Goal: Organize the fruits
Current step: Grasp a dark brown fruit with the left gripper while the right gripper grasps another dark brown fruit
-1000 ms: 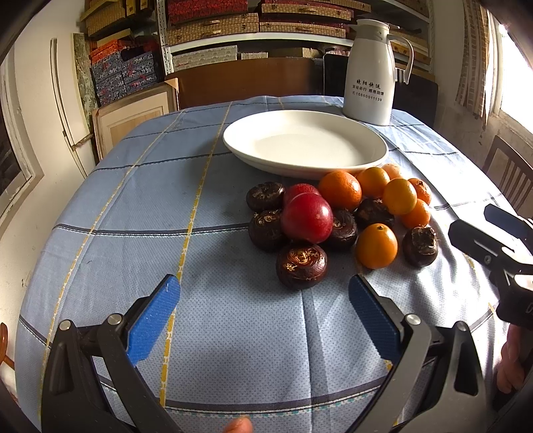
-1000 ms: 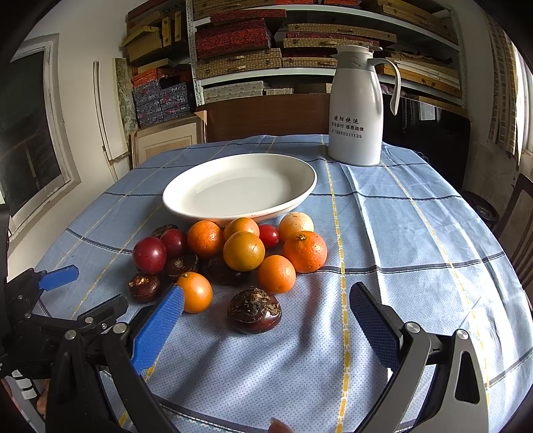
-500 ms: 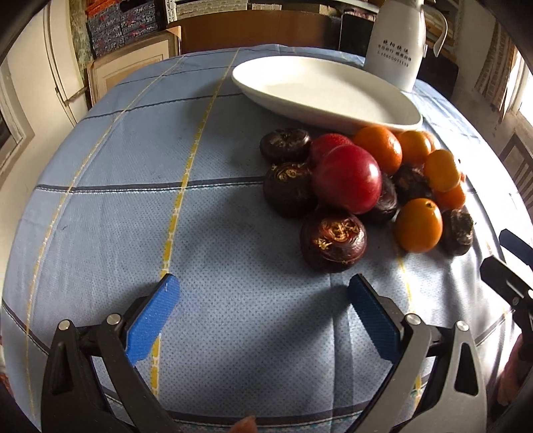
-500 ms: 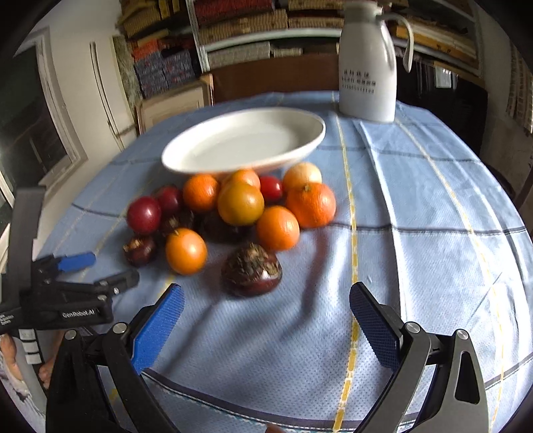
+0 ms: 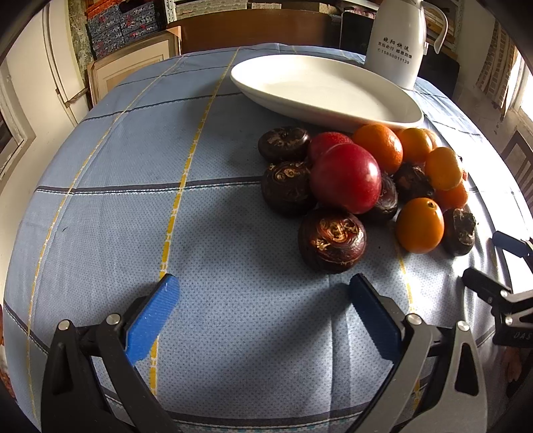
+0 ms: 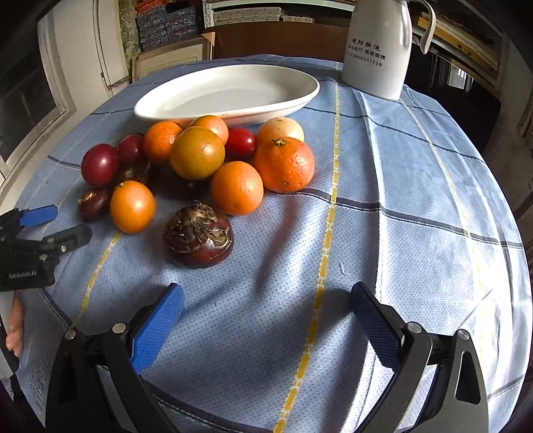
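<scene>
A pile of fruit lies on the blue checked tablecloth in front of an empty white oval dish. It holds oranges, dark red plums and brown water chestnuts. My left gripper is open low over the cloth, with the nearest chestnut just beyond its right finger. My right gripper is open too, empty, a little short of another chestnut. Each gripper shows at the edge of the other's view.
A white thermos jug stands behind the dish at the back right. Shelves with boxes and a wooden chair back lie beyond the table. A hand holds the left gripper at the table's left edge.
Both grippers have come down and forward toward the fruit pile; the fruit looks larger and nearer. Both stay open and nothing has been taken hold of.
</scene>
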`<action>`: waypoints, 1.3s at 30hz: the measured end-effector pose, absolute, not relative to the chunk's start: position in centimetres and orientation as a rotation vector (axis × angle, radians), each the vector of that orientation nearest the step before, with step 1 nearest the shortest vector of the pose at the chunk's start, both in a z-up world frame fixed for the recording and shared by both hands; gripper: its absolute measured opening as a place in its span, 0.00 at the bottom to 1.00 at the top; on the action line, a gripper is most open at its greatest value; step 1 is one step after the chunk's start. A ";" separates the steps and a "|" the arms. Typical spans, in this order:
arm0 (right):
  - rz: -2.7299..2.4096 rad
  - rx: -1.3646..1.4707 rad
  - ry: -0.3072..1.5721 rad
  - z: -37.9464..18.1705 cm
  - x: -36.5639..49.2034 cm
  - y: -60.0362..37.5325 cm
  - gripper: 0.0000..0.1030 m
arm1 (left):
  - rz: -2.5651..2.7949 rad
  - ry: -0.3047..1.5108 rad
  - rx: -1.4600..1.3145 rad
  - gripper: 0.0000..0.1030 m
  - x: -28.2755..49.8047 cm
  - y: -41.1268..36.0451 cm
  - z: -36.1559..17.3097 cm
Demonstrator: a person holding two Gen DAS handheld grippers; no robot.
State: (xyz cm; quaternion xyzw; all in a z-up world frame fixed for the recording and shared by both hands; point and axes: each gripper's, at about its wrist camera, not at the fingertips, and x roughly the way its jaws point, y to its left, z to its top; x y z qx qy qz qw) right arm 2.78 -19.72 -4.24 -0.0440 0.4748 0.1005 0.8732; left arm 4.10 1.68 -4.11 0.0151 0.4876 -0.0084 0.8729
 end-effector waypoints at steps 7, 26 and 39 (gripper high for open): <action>0.232 -0.051 0.981 -3.8 3.3 -19.3 0.97 | -0.109 0.997 0.081 0.96 5.4 0.3 -3.9; 0.343 0.000 0.942 -3.1 3.7 -17.4 0.48 | -0.207 0.929 0.113 0.62 6.1 -1.0 -3.5; 0.380 0.034 0.937 -3.1 2.8 -18.0 0.44 | -0.298 0.923 0.062 0.39 4.9 -0.9 -3.2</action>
